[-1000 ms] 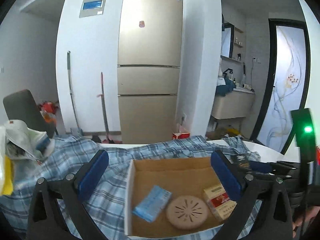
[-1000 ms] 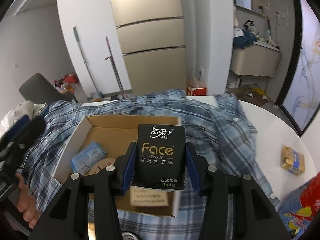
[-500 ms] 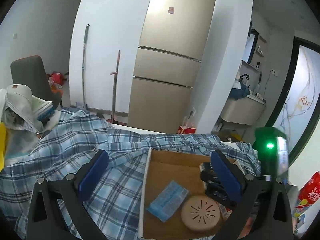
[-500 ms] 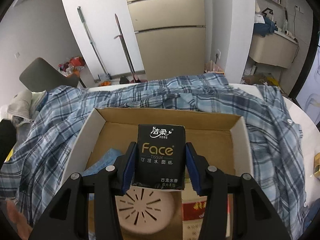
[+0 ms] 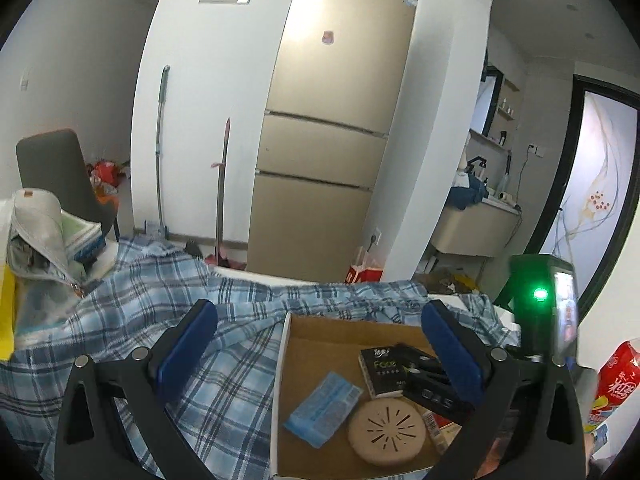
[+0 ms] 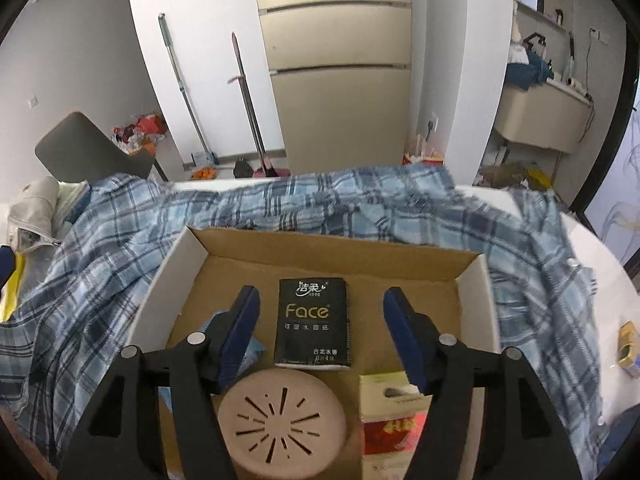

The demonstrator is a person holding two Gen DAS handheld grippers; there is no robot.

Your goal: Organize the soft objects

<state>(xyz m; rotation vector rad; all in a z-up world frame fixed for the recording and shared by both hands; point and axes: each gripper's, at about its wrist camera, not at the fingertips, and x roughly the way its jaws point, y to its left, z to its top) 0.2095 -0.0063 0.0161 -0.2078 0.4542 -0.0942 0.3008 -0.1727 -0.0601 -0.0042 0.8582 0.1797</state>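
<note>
A black "Face" tissue pack (image 6: pixel 313 324) lies flat on the floor of the cardboard box (image 6: pixel 332 252). My right gripper (image 6: pixel 320 332) hangs over it with its jaws opening; the pack lies between the blue pads but neither pad touches it. In the left wrist view the same pack (image 5: pixel 380 366) shows inside the box (image 5: pixel 320 332), beside the right gripper's black body (image 5: pixel 432 384). My left gripper (image 5: pixel 320 356) is open and holds nothing, above the box's left wall and the blue plaid shirt (image 5: pixel 168 320).
In the box also lie a light blue tissue pack (image 5: pixel 324 404), a round beige perforated disc (image 6: pixel 282 420) and a red and cream carton (image 6: pixel 392 420). The plaid shirt (image 6: pixel 120 240) spreads over the white table (image 6: pixel 600 280). A small yellow pack (image 6: pixel 628 344) and a red snack bag (image 5: pixel 612 384) lie at the right.
The right gripper let go of the black tissue pack, which now lies flat in the box with the pads spread apart. The left gripper shifted slightly, with nothing in it.
</note>
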